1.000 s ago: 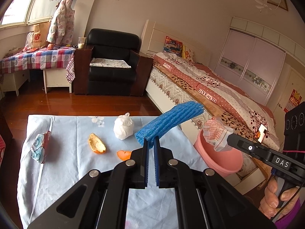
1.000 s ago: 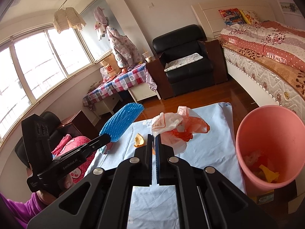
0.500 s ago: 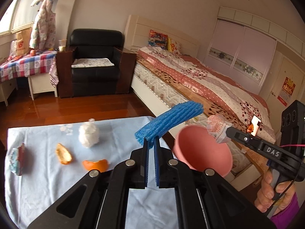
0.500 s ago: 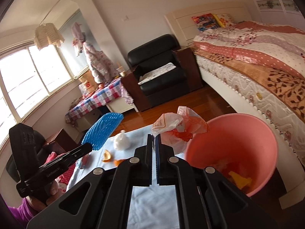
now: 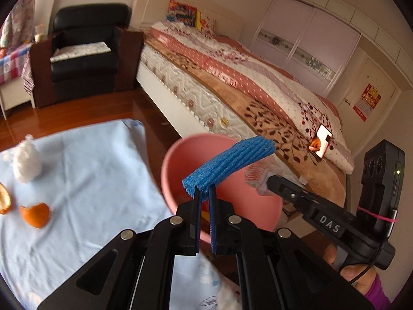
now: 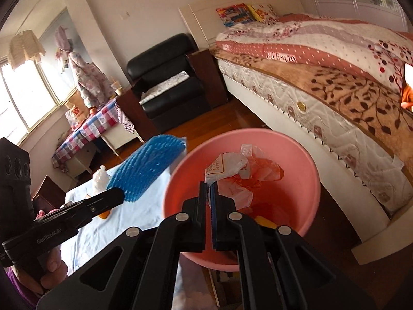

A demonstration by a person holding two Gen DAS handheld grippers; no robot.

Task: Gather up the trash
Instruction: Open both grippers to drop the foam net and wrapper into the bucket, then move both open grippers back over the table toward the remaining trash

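Observation:
My left gripper (image 5: 204, 195) is shut on a blue ribbed foam sleeve (image 5: 229, 160), held over the near rim of the pink bin (image 5: 178, 152). In the right wrist view the same blue foam sleeve (image 6: 147, 168) hangs just left of the pink bin (image 6: 312, 175). My right gripper (image 6: 209, 186) is shut on a crumpled white and orange plastic bag (image 6: 240, 173), held above the bin's mouth. In the left wrist view that bag (image 5: 258, 178) shows at the right gripper's tip (image 5: 271, 180). Yellow and red scraps lie in the bin's bottom.
On the light blue tablecloth (image 5: 90, 180) lie a white knotted bag (image 5: 25, 160) and orange peels (image 5: 36, 214). A bed (image 6: 335, 82) stands right behind the bin. A black armchair (image 5: 82, 51) and wooden floor lie beyond. A person's hands hold both grippers.
Both grippers swung right from over the table toward the bin. The plastic bag now hangs over the bin's opening and the foam sleeve reaches its rim. Both grips stayed shut.

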